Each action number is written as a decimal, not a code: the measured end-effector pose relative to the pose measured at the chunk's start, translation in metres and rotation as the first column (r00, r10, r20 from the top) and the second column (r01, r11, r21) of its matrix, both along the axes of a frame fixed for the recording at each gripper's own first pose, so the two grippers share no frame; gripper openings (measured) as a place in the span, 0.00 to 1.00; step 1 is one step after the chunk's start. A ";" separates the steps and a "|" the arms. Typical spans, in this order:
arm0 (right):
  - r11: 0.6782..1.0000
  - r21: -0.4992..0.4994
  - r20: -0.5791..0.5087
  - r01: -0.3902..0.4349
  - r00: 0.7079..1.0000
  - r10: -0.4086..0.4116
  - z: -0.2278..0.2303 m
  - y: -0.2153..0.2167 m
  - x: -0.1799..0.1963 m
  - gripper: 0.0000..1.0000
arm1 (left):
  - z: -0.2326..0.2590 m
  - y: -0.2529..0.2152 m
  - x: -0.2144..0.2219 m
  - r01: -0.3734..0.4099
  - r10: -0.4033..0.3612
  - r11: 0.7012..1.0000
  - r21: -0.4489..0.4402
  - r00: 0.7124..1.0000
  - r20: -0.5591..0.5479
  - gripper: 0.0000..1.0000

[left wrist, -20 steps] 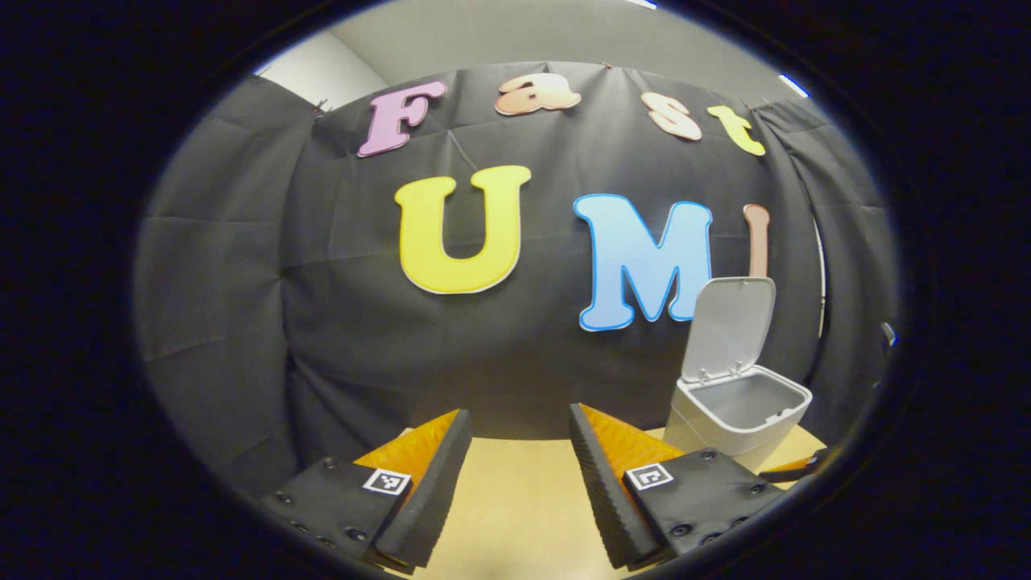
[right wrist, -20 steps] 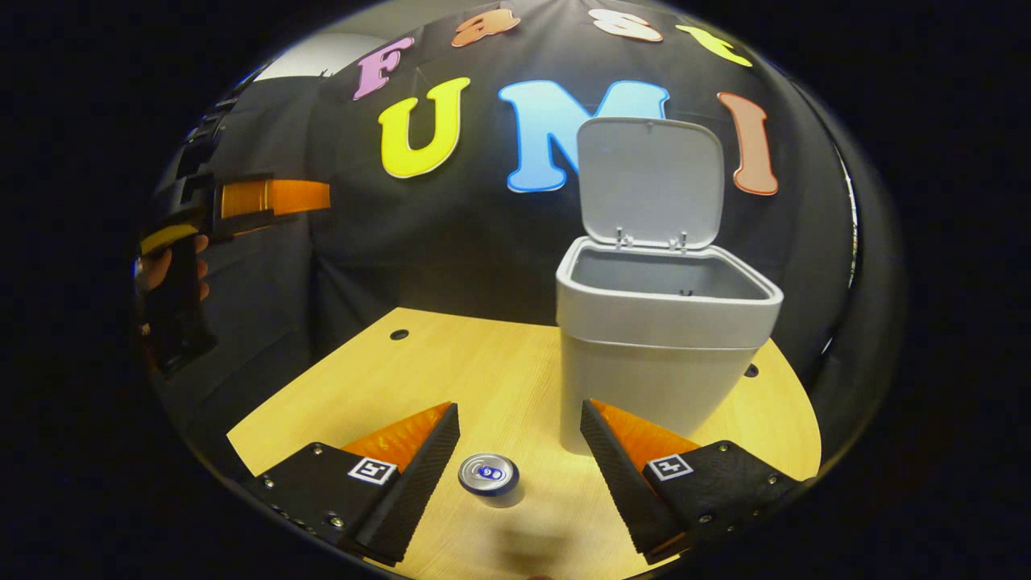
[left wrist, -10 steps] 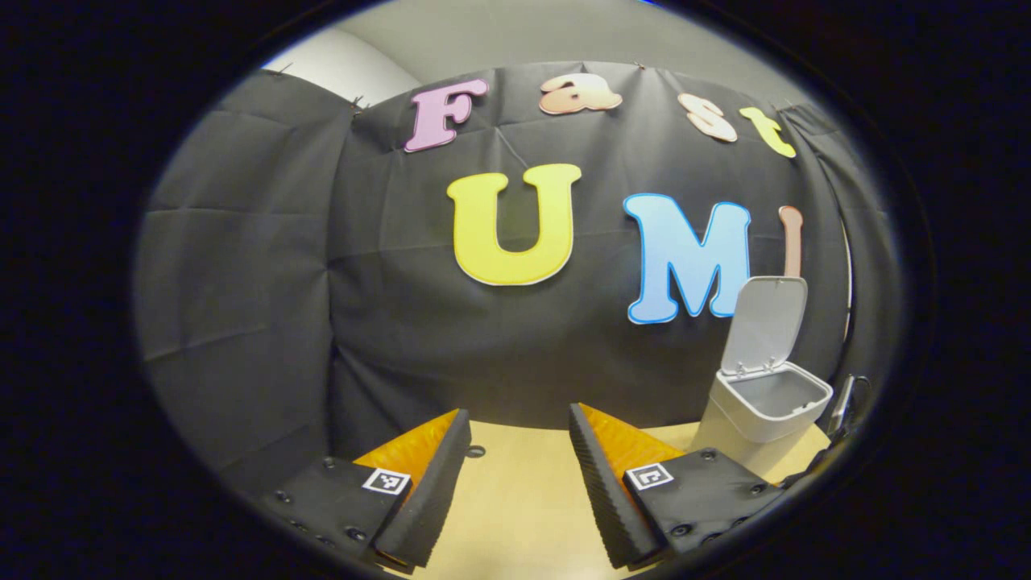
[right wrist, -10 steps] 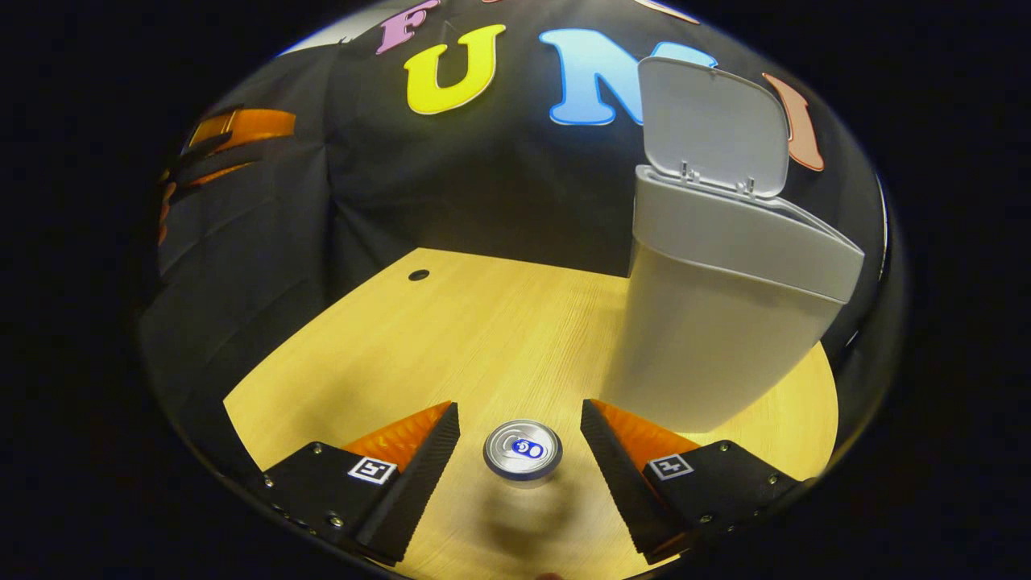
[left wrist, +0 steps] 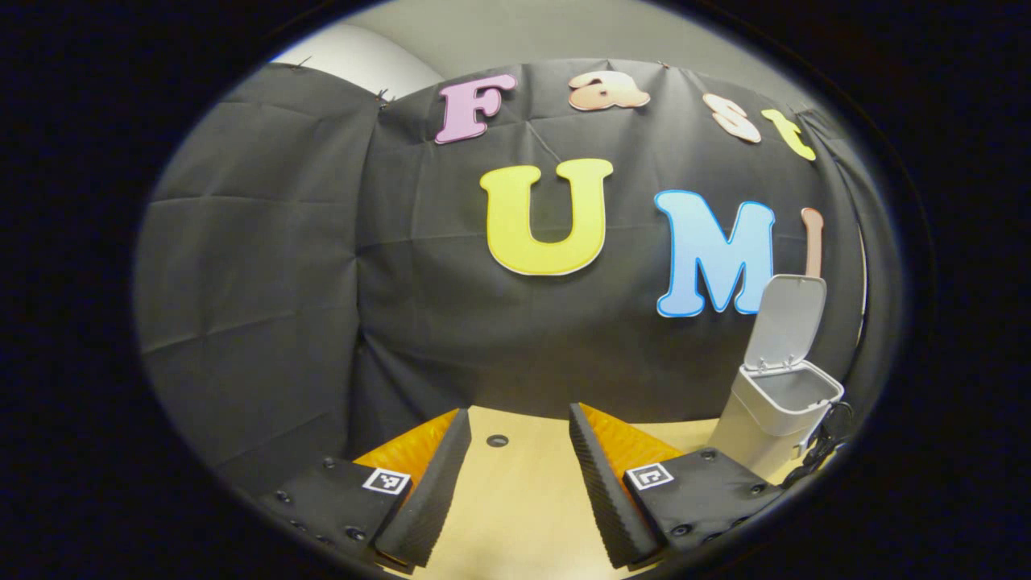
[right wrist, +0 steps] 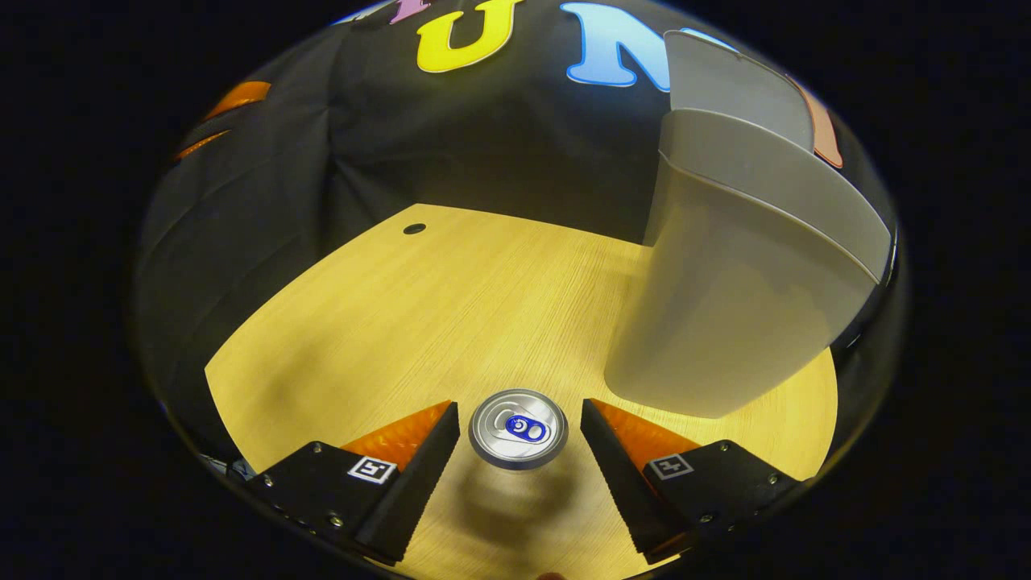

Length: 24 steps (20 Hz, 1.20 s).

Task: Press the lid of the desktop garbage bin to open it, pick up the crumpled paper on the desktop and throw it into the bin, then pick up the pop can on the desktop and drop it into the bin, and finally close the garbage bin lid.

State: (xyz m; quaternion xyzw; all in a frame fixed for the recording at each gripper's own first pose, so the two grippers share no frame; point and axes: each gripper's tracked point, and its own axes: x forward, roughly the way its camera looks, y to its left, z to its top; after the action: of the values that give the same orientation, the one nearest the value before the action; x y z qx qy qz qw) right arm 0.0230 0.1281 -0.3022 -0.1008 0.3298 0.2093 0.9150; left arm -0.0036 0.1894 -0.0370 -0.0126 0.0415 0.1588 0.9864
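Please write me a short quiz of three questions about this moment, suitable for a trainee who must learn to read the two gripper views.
1. True or false: the hinged lid of the white plastic desktop bin stands open.
2. Multiple choice: in the right gripper view, where is the silver pop can with the blue tab relative to the right gripper? A) upright on the light wooden desktop, between the open fingers, untouched; B) clamped by both fingers; C) lying on its side behind the bin.
3. Fill in: the left gripper is open and holds ____.

Key: 1 true; 2 A; 3 nothing.
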 end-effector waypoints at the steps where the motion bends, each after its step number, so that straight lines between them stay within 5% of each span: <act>1: 1.000 -0.003 -0.008 -0.002 1.000 0.002 -0.003 -0.001 0.001 0.98 | 0.000 0.001 -0.001 -0.003 0.003 1.000 -0.001 1.000 -0.001 0.82; 8: 1.000 -0.015 -0.048 -0.008 0.999 0.007 -0.015 -0.002 0.001 0.98 | -0.004 0.001 -0.004 -0.010 0.009 1.000 -0.018 1.000 -0.009 0.84; 10: 1.000 -0.013 -0.049 -0.009 0.999 0.008 -0.015 -0.001 0.000 0.86 | -0.008 -0.001 -0.005 -0.010 0.009 1.000 -0.024 1.000 -0.014 0.84; 13: 1.000 0.005 -0.031 -0.014 0.999 0.014 -0.005 0.000 0.001 0.85 | -0.011 -0.003 -0.005 -0.006 0.005 1.000 -0.029 1.000 -0.020 0.84; 24: 0.991 0.128 0.211 -0.031 0.977 0.003 0.115 0.013 0.006 0.85 | -0.013 -0.029 0.008 0.070 -0.071 0.997 -0.036 0.997 -0.021 0.81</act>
State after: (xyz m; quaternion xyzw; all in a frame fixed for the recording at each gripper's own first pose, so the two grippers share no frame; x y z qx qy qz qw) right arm 0.0292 0.1414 -0.1868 -0.0650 0.2157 0.2264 0.9476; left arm 0.0049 0.1600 -0.0501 -0.0266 0.0557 0.1231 0.9905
